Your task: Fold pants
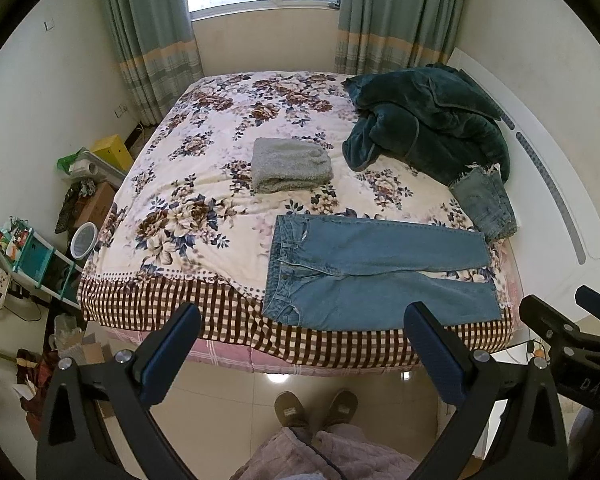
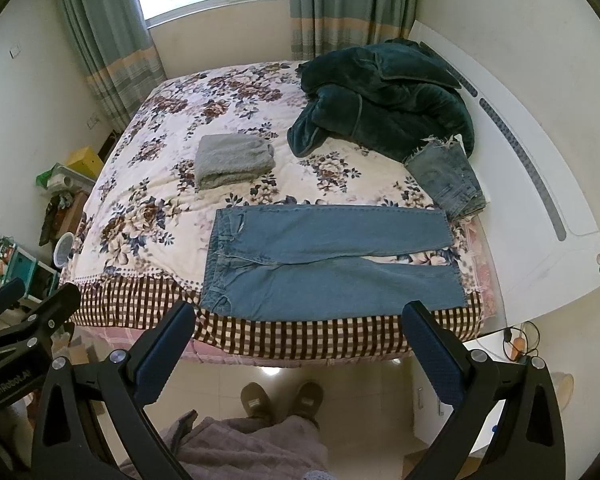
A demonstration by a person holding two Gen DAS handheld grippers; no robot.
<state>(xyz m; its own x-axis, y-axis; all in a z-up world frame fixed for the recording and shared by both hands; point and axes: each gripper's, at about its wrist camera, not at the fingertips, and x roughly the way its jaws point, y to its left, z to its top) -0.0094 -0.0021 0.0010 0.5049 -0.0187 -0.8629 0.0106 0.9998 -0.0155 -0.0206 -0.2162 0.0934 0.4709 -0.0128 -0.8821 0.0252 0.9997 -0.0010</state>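
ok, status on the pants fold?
Left gripper and right gripper open, empty, short of bed. Jeans flat, unfolded, at near edge. Nothing in the way.

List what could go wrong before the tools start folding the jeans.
1. The jeans lie at the bed's near edge, the waist on the checkered border; a pull toward the floor could slide them off.
2. Both tools, left and right, are open and off the bed, so nothing pins the cloth.
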